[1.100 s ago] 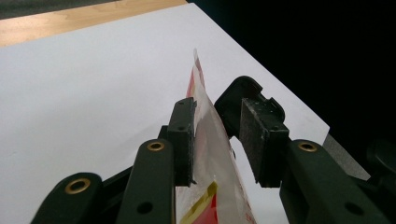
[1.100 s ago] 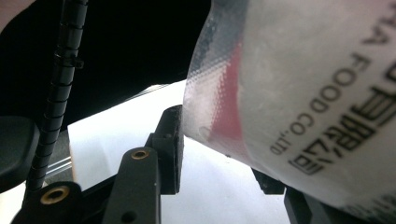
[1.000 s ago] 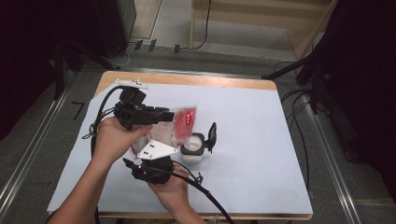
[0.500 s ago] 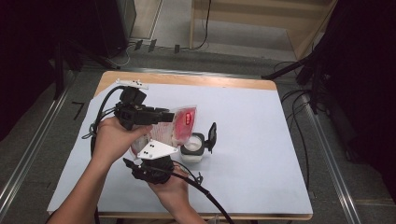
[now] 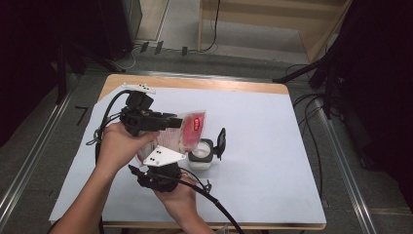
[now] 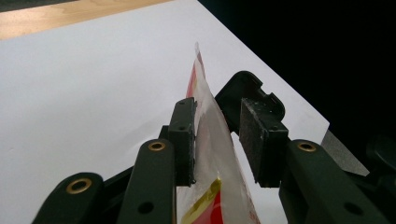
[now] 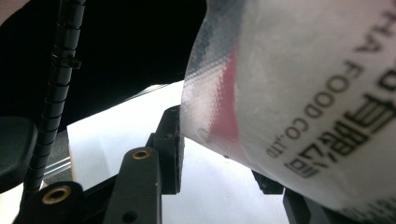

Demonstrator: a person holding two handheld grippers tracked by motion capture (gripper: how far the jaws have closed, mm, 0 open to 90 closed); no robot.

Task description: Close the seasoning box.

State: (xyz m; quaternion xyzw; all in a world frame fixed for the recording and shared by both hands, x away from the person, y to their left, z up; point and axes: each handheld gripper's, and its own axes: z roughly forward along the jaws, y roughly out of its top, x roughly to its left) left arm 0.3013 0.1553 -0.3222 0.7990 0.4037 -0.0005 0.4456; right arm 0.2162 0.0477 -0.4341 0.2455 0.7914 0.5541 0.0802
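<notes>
The fingers (image 6: 186, 140) of the left gripper (image 6: 217, 140) stood partly apart with the pouch (image 6: 212, 154) between them: the left pad lay against the film, while a gap showed between the film and the right pad, so I could not tell whether it was truly pinched. The right gripper (image 7: 219, 154) likewise had its jaws partly apart with the pouch's (image 7: 303, 93) printed edge hanging across them; whether they gripped it I could not tell either. In the high view the pouch (image 5: 187, 131) was held up off the table (image 5: 272, 146), near its centre, between the left gripper (image 5: 173, 121) at about 9 o'clock of it and the right gripper (image 5: 160, 176) at about 7 o'clock. A small white jar (image 5: 202, 153) with its black lid (image 5: 221, 141) flipped open stood just beside the pouch at roughly 5 o'clock (apparently where the contents were meant to go). The pouch looked light, thin and limp, its glossy film likely slippery and prone to buckle or slide between pads. I judged the flat sealed edges the best places to hold, one gripper on each side of the top, keeping clear of the soft filled belly.
</notes>
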